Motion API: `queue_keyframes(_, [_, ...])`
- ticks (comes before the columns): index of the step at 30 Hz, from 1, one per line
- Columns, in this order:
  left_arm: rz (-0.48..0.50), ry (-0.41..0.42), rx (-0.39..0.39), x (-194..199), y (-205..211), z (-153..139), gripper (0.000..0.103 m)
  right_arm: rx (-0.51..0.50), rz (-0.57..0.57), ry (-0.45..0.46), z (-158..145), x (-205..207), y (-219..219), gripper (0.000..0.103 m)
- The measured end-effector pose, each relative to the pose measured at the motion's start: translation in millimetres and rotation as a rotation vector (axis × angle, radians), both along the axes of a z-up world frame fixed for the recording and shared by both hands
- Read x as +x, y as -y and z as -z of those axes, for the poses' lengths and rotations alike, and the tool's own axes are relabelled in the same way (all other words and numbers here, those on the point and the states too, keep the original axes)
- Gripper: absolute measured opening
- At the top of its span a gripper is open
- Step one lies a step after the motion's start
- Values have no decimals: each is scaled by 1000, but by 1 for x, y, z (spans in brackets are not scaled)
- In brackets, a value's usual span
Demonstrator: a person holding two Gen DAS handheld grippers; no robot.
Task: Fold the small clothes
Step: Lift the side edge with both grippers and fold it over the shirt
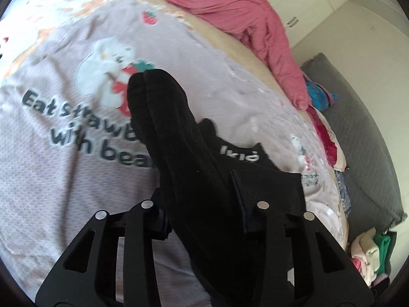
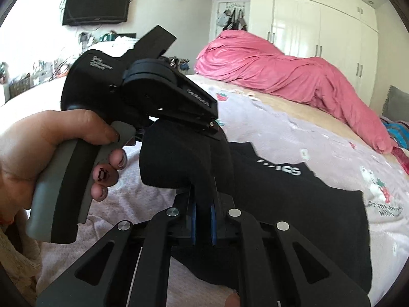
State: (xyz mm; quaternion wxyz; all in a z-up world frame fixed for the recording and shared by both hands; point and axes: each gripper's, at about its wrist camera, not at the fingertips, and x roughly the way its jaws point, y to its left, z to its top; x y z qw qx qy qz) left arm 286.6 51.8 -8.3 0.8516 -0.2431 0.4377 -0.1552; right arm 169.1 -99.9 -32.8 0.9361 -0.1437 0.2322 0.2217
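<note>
A black garment [image 1: 179, 140] with white lettering [image 2: 288, 170] lies partly on the lilac bear-print quilt [image 1: 76, 153], with one end lifted off it. In the left wrist view my left gripper [image 1: 202, 204] has a thick fold of this black cloth packed between its fingers and standing up ahead of them. The right wrist view shows a hand [image 2: 51, 138] holding that gripper's black housing [image 2: 143, 87], its jaws clamped on the bunched cloth. Just below, my right gripper [image 2: 204, 217] pinches a thin edge of the same garment [image 2: 294, 204] between its blue pads [image 2: 193, 220].
A crumpled pink duvet [image 2: 281, 71] lies along the far side of the bed. Right of the bed are a grey blanket [image 1: 358, 128] and a pile of coloured clothes [image 1: 370, 250]. White wardrobes [image 2: 319, 20] and a wall-mounted TV [image 2: 95, 3] stand behind.
</note>
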Motion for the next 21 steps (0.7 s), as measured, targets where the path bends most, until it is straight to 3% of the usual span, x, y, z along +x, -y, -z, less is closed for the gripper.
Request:
queue_keyframes(11, [95, 66, -41, -1, 66, -18, 27, 90, 108, -13, -8, -12, 59, 6])
queue_keyframes(21, [161, 40, -21, 9, 126, -19, 27, 161, 208, -58, -11, -14, 108, 6])
